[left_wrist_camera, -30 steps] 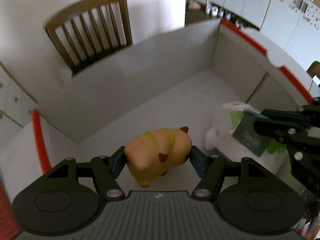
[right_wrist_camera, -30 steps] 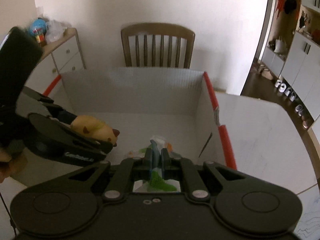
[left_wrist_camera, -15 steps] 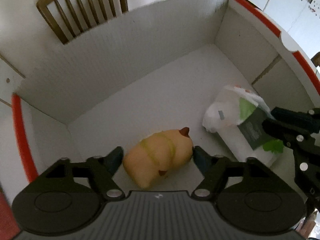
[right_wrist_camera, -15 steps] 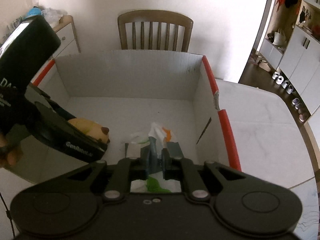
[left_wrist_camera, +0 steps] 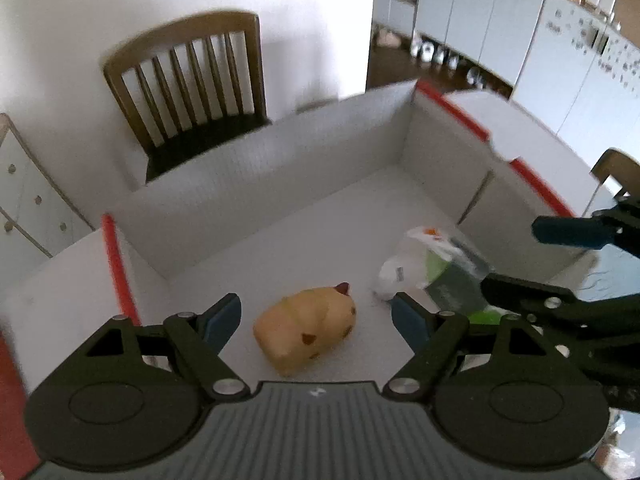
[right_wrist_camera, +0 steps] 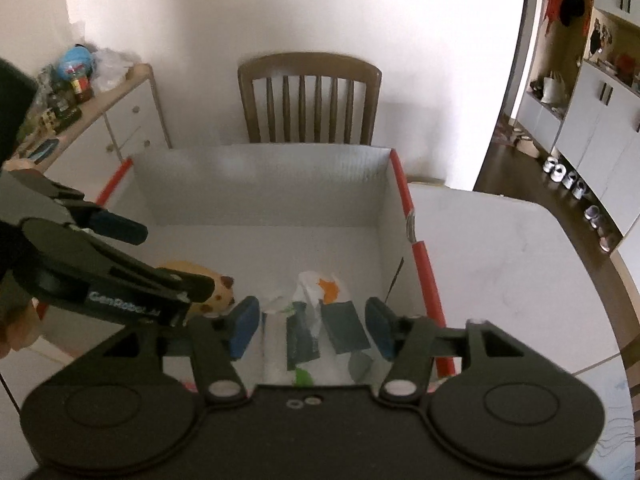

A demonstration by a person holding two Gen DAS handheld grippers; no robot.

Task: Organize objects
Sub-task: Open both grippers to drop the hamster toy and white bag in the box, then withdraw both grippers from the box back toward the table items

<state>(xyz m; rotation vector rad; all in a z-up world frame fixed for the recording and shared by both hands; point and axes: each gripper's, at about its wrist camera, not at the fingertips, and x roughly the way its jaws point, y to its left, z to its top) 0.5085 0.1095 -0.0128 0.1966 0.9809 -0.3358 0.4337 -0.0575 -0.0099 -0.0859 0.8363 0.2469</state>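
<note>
Both grippers angle down into the white box with red rim strips; left gripper is released, jaws spread wide either side of the yellow toy without touching it, toy lying on the box floor. Right gripper has just been opening, jaws apart over the plastic-wrapped packet lying between them on the floor, pads not pressing it. Wooden chair stands behind the box, a drawer cabinet to the left.
</note>
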